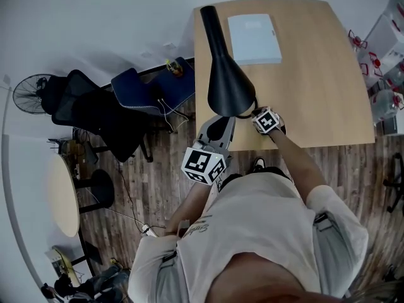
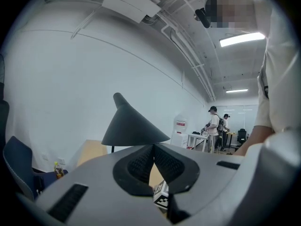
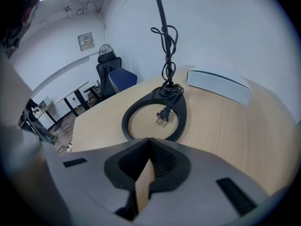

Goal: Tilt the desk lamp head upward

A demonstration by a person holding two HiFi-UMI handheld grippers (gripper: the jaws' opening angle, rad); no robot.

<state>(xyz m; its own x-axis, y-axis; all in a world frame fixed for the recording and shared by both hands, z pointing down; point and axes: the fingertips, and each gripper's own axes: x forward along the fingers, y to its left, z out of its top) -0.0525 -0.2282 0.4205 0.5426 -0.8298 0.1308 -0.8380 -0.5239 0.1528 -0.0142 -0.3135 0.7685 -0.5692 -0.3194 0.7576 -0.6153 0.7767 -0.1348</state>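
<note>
Left claw (image 2: 153, 147): clenched, empty, just below lamp head (image 2: 134, 126), seemingly not touching. Right claw (image 3: 149, 140): clenched, empty, near ring base (image 3: 125, 123) on table (image 3: 225, 126). Step, judged: approach. Next: open, grip head rim, lift.

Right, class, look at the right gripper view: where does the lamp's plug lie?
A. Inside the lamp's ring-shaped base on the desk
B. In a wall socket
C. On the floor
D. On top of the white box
A: the plug lies on the desk inside the ring-shaped base, its prongs bare, at the end of the cord.
</note>
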